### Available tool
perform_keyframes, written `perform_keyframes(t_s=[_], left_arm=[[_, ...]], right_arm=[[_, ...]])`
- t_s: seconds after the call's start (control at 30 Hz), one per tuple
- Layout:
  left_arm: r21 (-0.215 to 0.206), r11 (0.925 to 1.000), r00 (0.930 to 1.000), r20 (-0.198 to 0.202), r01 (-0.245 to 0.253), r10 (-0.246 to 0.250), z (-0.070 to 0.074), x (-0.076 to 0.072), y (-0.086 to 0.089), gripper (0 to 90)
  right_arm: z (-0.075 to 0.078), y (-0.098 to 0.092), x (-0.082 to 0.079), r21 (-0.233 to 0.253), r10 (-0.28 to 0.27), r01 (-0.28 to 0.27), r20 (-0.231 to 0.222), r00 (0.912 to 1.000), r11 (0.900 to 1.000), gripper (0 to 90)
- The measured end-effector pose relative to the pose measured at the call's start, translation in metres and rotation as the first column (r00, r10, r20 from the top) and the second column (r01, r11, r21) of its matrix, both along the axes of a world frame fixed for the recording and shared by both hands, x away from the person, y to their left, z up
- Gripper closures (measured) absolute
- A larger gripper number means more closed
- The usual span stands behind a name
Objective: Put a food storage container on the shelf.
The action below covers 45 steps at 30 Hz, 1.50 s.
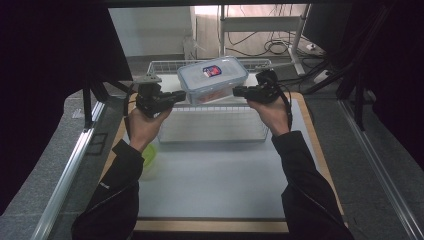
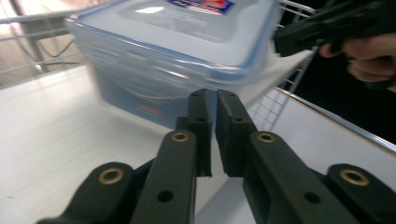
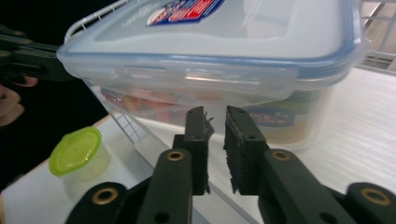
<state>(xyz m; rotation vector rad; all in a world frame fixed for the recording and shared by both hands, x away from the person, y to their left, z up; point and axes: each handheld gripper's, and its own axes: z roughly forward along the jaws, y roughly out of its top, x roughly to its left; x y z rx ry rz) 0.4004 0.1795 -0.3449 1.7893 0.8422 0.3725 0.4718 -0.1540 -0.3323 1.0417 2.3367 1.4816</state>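
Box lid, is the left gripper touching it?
Touching. In the right gripper view, the black tip of the left gripper runs straight into the corner rim of the box lid, with no gap between them.

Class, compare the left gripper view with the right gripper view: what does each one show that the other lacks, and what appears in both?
Left gripper view alone: the right hand-held gripper at the far end of the clear rectangular plastic food box with a blue-edged lid, and the white table mat.

Right gripper view alone: a small clear tub with a lime-green lid on the table, and the left hand-held gripper at the box's other end.

Both: the box with its red and blue lid label, white wire basket bars, and a pair of black jaws standing nearly closed just short of the box.
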Motion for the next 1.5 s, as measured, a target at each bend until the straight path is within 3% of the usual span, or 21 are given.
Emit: perform_keyframes(t_s=[0.13,0.27,0.4,0.77,0.83,0.93,1.17,1.5], left_arm=[[0.031,0.9985,0.9990,-0.007,0.045,-0.045,-0.004,-0.005,-0.012,88.0],[0.078,0.9967,0.9997,-0.003,0.023,-0.023,-0.003,0.007,-0.027,88.9],[0.102,0.9947,1.0000,0.000,0.008,-0.008,-0.001,0.014,-0.029,89.2],[0.113,0.9907,0.9959,-0.041,-0.076,0.081,-0.005,0.041,-0.007,89.1],[0.096,0.9938,0.9966,-0.055,-0.056,0.062,-0.006,0.044,-0.003,89.6],[0.117,0.9919,0.9971,-0.052,-0.048,0.055,-0.006,0.045,-0.005,89.6],[0.095,0.9948,0.9984,-0.039,-0.037,0.040,-0.006,0.034,-0.003,83.9],[0.113,0.9936,0.9999,-0.011,-0.009,0.011,-0.014,0.007,-0.005,60.1]], right_arm=[[-0.002,0.003,0.001,-0.004,-0.004,0.004,0.004,1.0000,1.000,81.4],[-0.003,0.004,0.001,-0.002,-0.015,0.015,0.000,0.9999,1.000,81.3],[-0.003,0.003,0.002,0.007,-0.022,0.022,-0.002,0.9998,1.000,80.9],[-0.005,0.005,0.004,0.020,-0.037,0.037,0.003,0.9993,0.999,82.1],[-0.005,0.006,0.004,0.019,-0.042,0.041,0.003,0.9991,0.999,82.3],[-0.005,0.006,0.004,0.020,-0.046,0.046,0.003,0.9989,0.999,82.4],[-0.006,0.002,-0.001,0.027,-0.032,0.031,0.014,0.9994,0.999,78.7],[-0.011,0.001,-0.025,0.006,0.023,-0.024,0.054,0.9983,1.000,63.0]])
